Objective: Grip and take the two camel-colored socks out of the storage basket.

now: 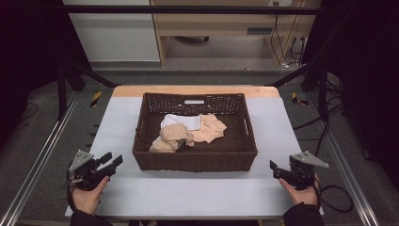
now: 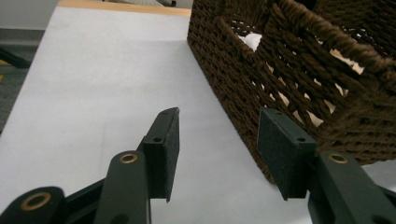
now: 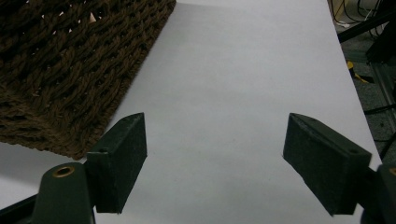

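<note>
Two hands are seen at the near edge of the table (image 1: 117, 117), one at each front corner, each wrapped around a gripper from below. On the left, the left hand (image 1: 87, 195) is held palm up with the left gripper (image 1: 113, 161) angled forward and inward toward the near left corner of the basket (image 1: 195, 160); its jaws are parted with nothing between them. In the left gripper view the left gripper (image 2: 217, 149) is shown close to the basket's (image 2: 299, 70) woven wall, one jaw just beside the wall, though contact cannot be judged. On the right, the right hand (image 1: 299, 193) is held likewise, and the right gripper (image 1: 274, 169) is pointed inward toward the near right corner of the basket, apart from it. In the right gripper view the right gripper (image 3: 215, 161) is seen with jaws spread wide over bare table, nothing held, the basket (image 3: 65, 70) off to one side.

At the middle of the table the dark brown woven basket is set, rectangular and upright. Crumpled cloths are lying inside it: a white cloth (image 1: 181, 121) toward the back and beige cloths (image 1: 188, 134) in front of and beside it, touching and partly overlapping. Through gaps in the weave, pale fabric is glimpsed in the left gripper view.
</note>
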